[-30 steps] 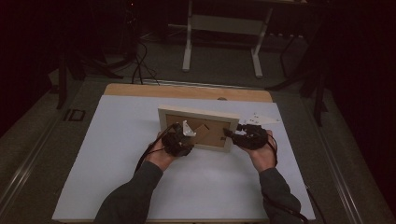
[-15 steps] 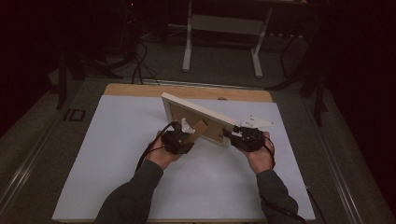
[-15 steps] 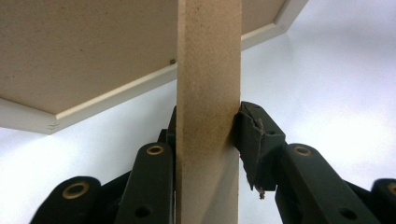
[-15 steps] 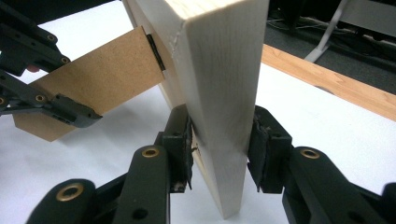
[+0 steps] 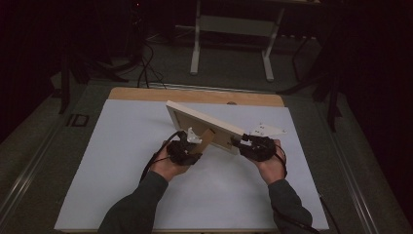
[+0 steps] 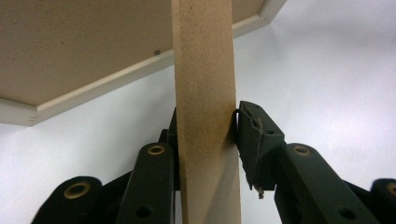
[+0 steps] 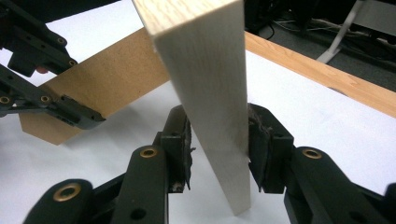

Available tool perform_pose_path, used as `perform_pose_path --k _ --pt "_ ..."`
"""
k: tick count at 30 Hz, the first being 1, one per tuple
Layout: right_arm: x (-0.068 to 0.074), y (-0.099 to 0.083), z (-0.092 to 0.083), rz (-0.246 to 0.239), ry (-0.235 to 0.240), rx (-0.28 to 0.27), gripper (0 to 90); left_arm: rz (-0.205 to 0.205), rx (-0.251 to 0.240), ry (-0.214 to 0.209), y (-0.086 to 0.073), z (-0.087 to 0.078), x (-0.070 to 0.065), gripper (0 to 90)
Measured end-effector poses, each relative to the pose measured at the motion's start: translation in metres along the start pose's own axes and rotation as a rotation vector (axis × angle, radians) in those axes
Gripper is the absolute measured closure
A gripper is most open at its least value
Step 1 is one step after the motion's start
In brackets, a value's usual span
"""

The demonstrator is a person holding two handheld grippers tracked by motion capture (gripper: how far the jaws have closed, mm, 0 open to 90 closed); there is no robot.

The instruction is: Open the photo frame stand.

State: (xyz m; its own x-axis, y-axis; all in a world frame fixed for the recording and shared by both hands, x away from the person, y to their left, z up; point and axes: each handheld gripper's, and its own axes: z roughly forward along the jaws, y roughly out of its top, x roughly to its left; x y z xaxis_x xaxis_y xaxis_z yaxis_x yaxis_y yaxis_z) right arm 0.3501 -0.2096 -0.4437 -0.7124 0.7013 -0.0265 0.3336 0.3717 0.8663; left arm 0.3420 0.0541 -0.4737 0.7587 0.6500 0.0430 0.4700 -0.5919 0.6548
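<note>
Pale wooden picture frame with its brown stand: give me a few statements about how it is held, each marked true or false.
1. The left gripper clamps the brown fibreboard stand strut. True.
2. The pale wooden picture frame lies flat on the white table sheet. False: it is tilted up on edge.
3. The right gripper has the frame's edge between its jaws. True.
4. The right gripper holds the stand strut. False: it is at the frame's wooden edge.
5. The frame rests on the bare wooden strip at the table's far side. False: it is over the white sheet.

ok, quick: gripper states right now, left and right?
Left gripper: shut on the brown stand.
Right gripper: shut on the picture frame's edge.
</note>
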Motion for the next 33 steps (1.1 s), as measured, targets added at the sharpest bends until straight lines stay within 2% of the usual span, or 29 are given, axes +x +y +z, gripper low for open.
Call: perform_pose_path --k 9,25,33 --pt "0.007 -0.002 -0.001 -0.034 0.002 0.006 61.8 -0.003 0.012 -0.007 -0.006 0.001 -0.001 68.8" --pt "0.011 -0.005 -0.002 -0.045 0.012 0.008 60.9 -0.013 0.018 -0.010 -0.012 0.003 -0.002 68.4" --pt "0.014 -0.006 -0.003 -0.066 0.008 0.010 60.9 -0.016 0.021 -0.009 -0.014 0.005 -0.002 69.6"
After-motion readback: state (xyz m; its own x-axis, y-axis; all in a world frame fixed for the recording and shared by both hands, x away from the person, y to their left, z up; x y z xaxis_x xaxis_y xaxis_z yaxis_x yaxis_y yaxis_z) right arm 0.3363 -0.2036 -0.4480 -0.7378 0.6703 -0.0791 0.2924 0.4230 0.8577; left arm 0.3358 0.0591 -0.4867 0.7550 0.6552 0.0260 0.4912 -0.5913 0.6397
